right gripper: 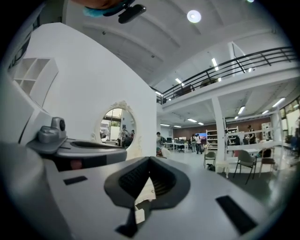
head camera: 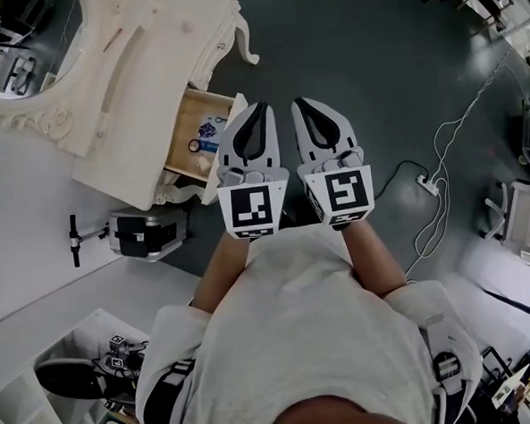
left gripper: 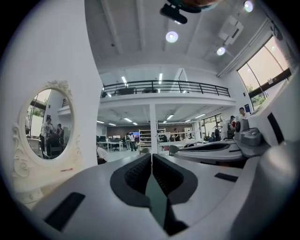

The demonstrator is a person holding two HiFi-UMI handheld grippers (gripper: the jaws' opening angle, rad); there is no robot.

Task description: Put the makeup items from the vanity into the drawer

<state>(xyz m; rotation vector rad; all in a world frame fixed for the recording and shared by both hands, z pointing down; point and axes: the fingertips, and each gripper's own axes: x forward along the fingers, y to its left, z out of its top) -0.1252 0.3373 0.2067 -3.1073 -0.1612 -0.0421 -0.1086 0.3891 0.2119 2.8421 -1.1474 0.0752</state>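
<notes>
Head view: the left hand-held gripper [head camera: 259, 117] and the right hand-held gripper [head camera: 305, 113] are side by side over the dark floor [head camera: 372, 57], just right of the cream vanity [head camera: 148, 52]. Its drawer [head camera: 187, 113] stands open with makeup items [head camera: 208, 134] inside. Left gripper view: jaws clenched on nothing, with the mirror [left gripper: 47, 124] at left. Right gripper view: likewise clenched and empty. Loading looks nearly finished. The next move is probably to check the vanity top for leftovers, with the jaws released first.

Open drawer [head camera: 186, 120] with makeup items [head camera: 208, 135]
</notes>
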